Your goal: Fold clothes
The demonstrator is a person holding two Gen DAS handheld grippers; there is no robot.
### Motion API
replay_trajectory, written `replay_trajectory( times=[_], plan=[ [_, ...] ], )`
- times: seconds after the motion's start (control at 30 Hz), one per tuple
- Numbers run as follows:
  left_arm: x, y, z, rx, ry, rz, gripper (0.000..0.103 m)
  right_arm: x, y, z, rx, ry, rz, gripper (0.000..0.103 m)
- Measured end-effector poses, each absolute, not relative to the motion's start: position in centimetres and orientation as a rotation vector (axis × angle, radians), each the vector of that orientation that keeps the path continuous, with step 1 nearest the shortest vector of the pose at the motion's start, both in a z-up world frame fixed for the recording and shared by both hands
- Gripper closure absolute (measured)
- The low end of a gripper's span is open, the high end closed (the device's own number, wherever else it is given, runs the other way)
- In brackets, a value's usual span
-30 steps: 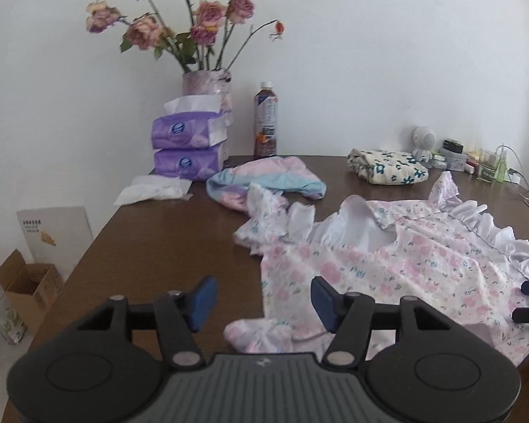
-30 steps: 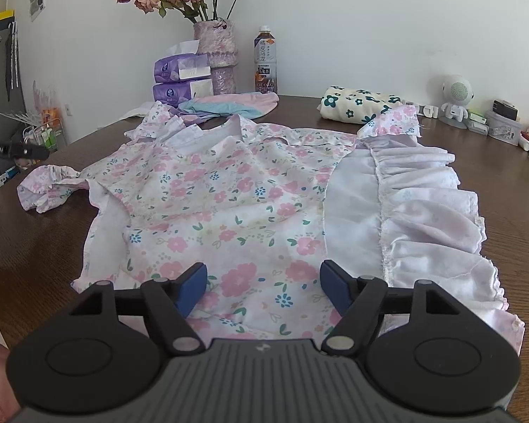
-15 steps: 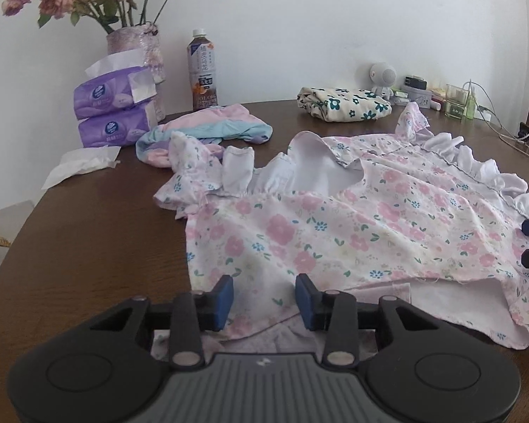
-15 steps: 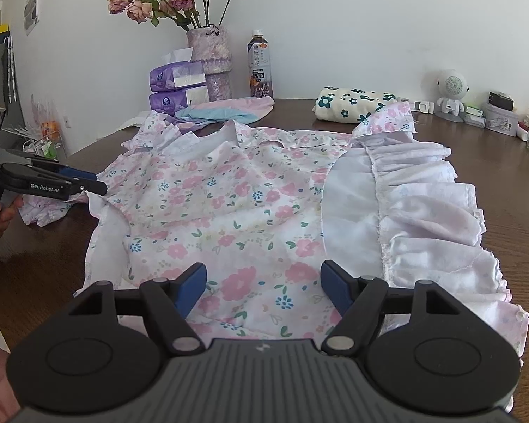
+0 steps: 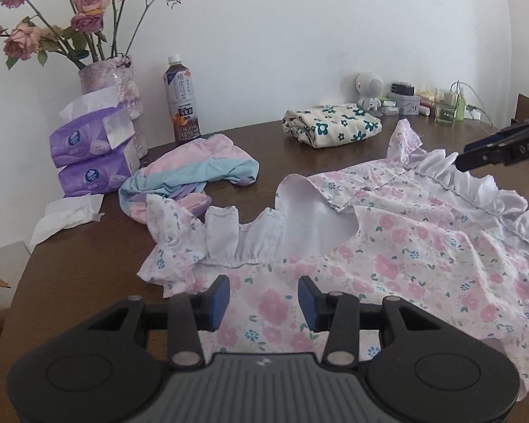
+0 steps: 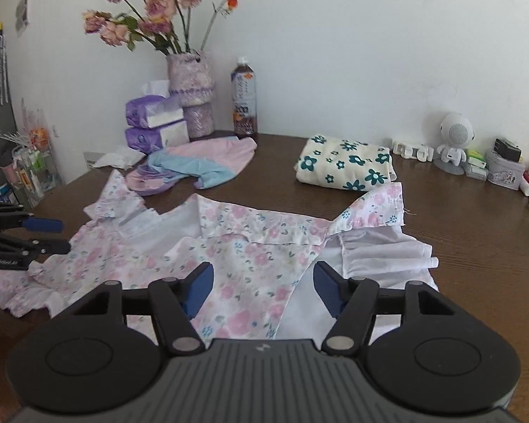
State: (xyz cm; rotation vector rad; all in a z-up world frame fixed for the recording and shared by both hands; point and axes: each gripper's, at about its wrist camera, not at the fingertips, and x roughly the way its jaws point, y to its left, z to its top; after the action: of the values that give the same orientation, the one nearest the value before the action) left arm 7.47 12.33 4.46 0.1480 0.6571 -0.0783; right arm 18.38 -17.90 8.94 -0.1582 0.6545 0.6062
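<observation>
The floral dress (image 5: pixel 388 264) is lying spread on the tabletop (image 5: pixel 88 264), reaching beneath both sets of jaws; left gripper (image 5: pixel 263 301) is opening, right gripper (image 6: pixel 263 287) is closing (neither pinching cloth), apparently positioning over the fabric for a fold.

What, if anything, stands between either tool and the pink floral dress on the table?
Nothing visible does. The left tool hangs directly over the pink floral dress, jaws opening, fabric below them but not pinched. The right tool is also just above the cloth, jaws closing. The pastel garment and folded floral cloth lie farther back.
</observation>
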Motion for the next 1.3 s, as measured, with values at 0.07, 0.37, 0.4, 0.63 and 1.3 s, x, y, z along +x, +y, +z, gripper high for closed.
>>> replay_trajectory(
  times=[0.07, 0.37, 0.4, 0.63, 1.3],
  plan=[
    [8.5, 12.4, 3.6, 0.148, 0.675, -0.076, 0.062, 21.6, -16.8, 8.0, -0.149, 0.719, 0.569, 0.051],
    [7.6, 14.5, 1.9, 0.119, 0.708, -0.074, 0.068, 28.9, -15.6, 2.3, -0.018, 0.819, 0.463, 0.084],
    [7.4, 14.7, 2.0, 0.116, 0.712, -0.067, 0.068, 28.8, -15.4, 2.1, -0.04, 0.801, 0.456, 0.086],
    [8.8, 17.1, 3.3, -0.004, 0.696, 0.023, 0.059, 28.2, -15.0, 1.7, -0.078, 0.735, 0.44, 0.086],
    [9.7, 17.5, 2.5, 0.052, 0.729, 0.124, 0.09, 27.2, -14.5, 1.4, -0.118, 0.671, 0.404, 0.084]
  ],
)
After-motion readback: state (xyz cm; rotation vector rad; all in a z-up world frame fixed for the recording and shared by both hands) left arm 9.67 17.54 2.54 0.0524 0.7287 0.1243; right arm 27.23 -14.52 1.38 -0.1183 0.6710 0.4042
